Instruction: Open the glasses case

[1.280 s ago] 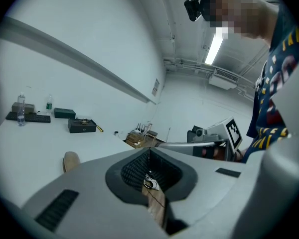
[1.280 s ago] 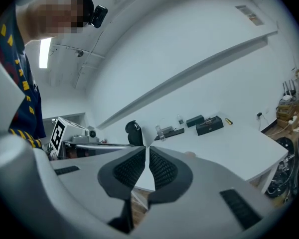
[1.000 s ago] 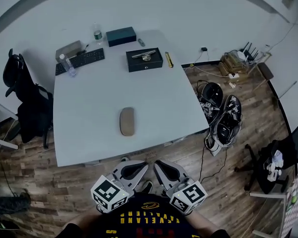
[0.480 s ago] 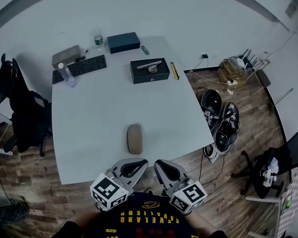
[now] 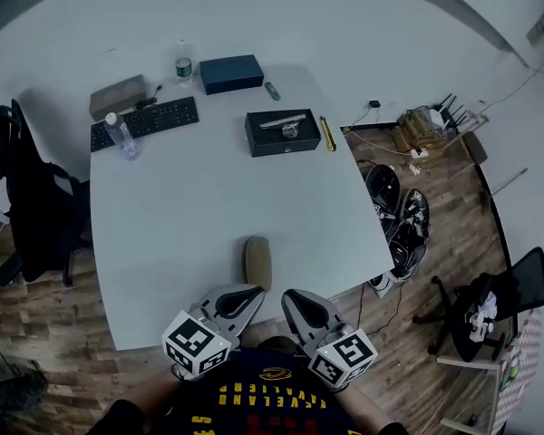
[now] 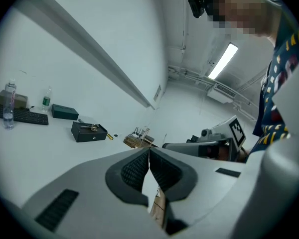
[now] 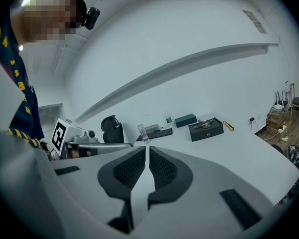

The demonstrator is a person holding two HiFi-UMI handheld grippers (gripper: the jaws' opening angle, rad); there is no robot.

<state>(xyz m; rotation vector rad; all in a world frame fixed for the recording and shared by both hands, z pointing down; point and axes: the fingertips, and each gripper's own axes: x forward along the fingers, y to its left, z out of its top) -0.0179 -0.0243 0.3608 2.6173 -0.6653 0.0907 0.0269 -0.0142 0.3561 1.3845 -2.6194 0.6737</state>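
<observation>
Glasses case (image 5: 257, 263) lies lengthwise near-to-far; left hand-held gripper (image 5: 254, 290) and right hand-held gripper (image 5: 290, 295) both clenched, empty.

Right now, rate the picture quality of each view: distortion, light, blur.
Head view: fisheye bows the edges of the white rectangular table; dim, bluish, sharp. Left gripper view: bright ceiling strip light glares; dark round vignette; mosaic patch at top. Right gripper view: same vignette and patch; far black box stays crisp, the grey claw looms large.
</observation>
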